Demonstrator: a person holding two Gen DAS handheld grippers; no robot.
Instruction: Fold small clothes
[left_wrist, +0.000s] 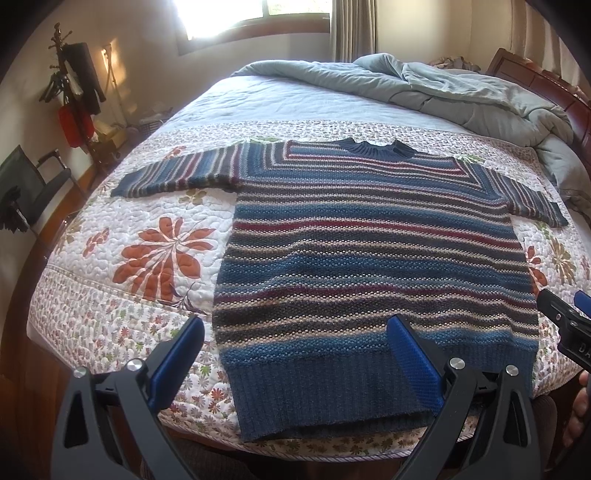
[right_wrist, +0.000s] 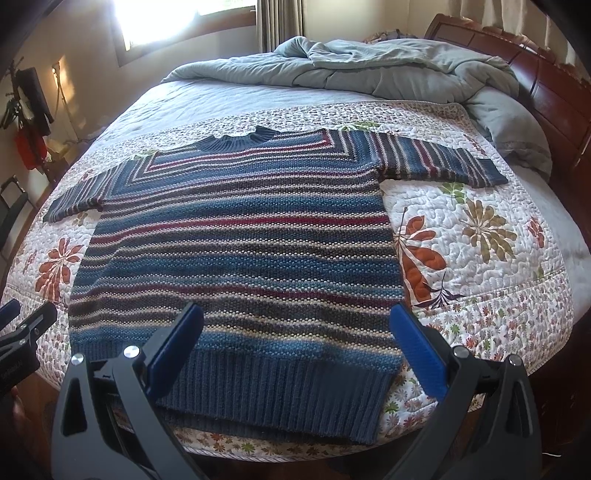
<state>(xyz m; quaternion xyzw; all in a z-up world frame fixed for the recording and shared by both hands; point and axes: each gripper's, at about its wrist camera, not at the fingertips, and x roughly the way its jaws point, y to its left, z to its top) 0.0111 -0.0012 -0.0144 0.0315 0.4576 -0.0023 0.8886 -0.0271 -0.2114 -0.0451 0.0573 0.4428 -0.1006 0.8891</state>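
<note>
A striped knit sweater (left_wrist: 369, 258), blue with red, tan and dark bands, lies flat and face up on the flowered quilt (left_wrist: 155, 251), sleeves spread out, ribbed hem toward me. It also shows in the right wrist view (right_wrist: 240, 251). My left gripper (left_wrist: 295, 332) is open and empty, hovering over the hem's left part. My right gripper (right_wrist: 295, 328) is open and empty, hovering over the hem's right part. The right gripper's tip shows at the right edge of the left wrist view (left_wrist: 565, 317); the left gripper's tip shows at the left edge of the right wrist view (right_wrist: 26, 325).
A bunched grey duvet (left_wrist: 443, 88) lies at the far end of the bed by the dark wooden headboard (right_wrist: 546, 74). A coat stand (left_wrist: 70, 85) and a chair (left_wrist: 29, 184) stand on the left. The bed's near edge (left_wrist: 295, 454) runs just below the hem.
</note>
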